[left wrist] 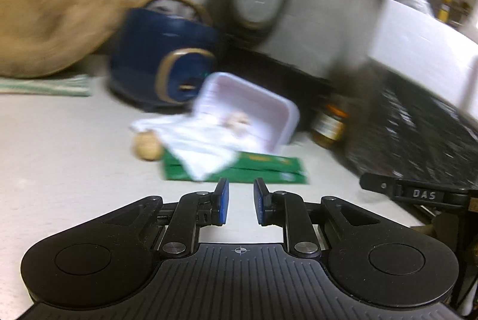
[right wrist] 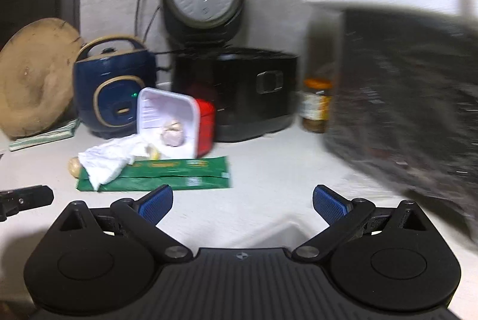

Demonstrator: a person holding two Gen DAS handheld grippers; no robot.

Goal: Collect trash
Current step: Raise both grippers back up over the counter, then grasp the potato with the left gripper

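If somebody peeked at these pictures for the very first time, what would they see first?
Probably the messy pile in the middle of the pale countertop: a tipped white foam tray with a red side, a crumpled white tissue and a flat green wrapper under them. Behind stand a round navy-blue rice cooker and a bigger black rice cooker with its lid up. A shiny black trash bag fills the right side.

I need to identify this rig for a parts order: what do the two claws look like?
Both claws, left and right, are matte black: a ribbed centre plate with a small crosshair mark, two rounded discs, and linkage arms with silver pivots carrying blue textured pads. White lettering "DAS" marks the right claw's side.
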